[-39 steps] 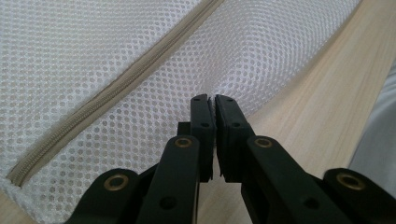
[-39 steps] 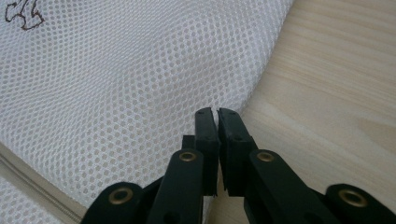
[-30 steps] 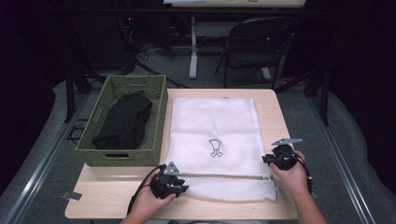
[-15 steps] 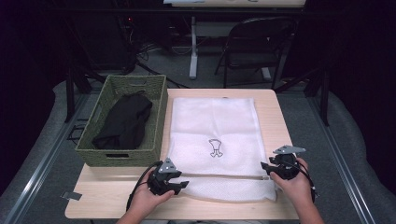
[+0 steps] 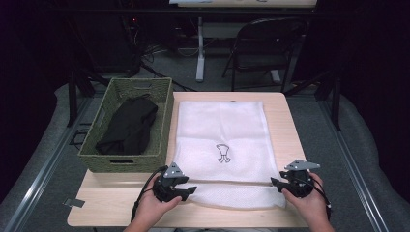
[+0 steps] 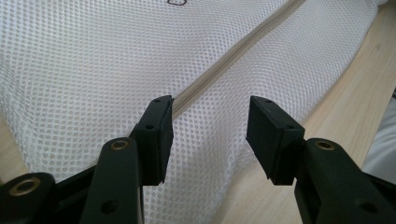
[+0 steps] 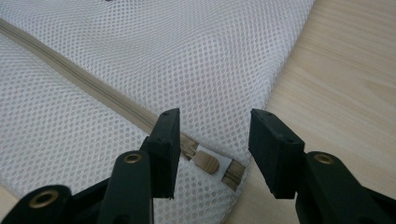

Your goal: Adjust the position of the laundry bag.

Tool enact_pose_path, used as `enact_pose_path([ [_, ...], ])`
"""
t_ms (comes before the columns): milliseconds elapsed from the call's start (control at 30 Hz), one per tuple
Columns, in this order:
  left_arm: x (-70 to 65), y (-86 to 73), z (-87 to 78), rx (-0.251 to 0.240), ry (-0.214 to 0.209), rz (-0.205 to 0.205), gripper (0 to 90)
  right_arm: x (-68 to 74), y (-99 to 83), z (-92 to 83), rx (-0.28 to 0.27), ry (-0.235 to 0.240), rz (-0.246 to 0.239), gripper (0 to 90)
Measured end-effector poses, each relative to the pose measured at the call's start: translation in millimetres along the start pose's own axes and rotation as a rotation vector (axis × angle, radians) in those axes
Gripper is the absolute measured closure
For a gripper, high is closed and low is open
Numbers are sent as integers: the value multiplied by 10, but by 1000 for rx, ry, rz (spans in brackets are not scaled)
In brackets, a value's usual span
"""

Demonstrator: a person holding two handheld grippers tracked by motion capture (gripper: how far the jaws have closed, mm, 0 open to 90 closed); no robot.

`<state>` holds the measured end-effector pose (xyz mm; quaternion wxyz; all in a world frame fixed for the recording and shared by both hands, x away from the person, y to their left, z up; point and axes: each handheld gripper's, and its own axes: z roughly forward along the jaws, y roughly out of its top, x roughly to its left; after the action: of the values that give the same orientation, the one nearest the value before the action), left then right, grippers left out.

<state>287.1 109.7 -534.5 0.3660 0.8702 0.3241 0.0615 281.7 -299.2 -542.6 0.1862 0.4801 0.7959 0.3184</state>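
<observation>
High view: we see white mesh laundry bag [image 5: 221, 145] flat on light wooden table [image 5: 285, 116], wicker basket [image 5: 126, 126] beside. Left gripper [image 5: 186, 192], right gripper [image 5: 276, 182] at bag's near corners, jaws just opened, gripping nothing. Folding chair [image 5: 263, 48], grey floor beyond.

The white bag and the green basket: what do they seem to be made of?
The white bag looks like soft synthetic mesh: tiny regular holes, a beige zipper across it. The green basket looks like woven fibre, perhaps seagrass or paper cord; its matte walls show a braided texture.
</observation>
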Motion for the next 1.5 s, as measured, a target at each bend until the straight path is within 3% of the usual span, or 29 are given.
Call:
enact_pose_path([
  [200, -48, 129, -17, -1, 12, 12, 517, 23, -59, -22, -14, 21, -4, 540],
  [467, -147, 369, 19, -20, -3, 26, 525, 46, -43, -37, -30, 20, -16, 546],
  [667, -215, 513, 116, -14, -25, 44, 526, 8, -42, -11, -13, 28, -6, 565],
  [833, -283, 606, 193, -22, -45, 51, 585, -7, -52, 11, -2, 39, 3, 565],
  [900, -312, 641, 236, -37, -52, 53, 582, -8, -52, 18, -4, 43, 2, 568],
  [1200, -446, 798, 407, -11, -75, 105, 537, -6, -42, 34, 7, 47, -4, 590],
  [1267, -474, 818, 456, -28, -80, 101, 535, -9, -40, 35, 3, 42, -5, 596],
  [1500, -533, 918, 564, -20, -133, 117, 576, -40, -41, 43, 14, 48, 12, 621],
])
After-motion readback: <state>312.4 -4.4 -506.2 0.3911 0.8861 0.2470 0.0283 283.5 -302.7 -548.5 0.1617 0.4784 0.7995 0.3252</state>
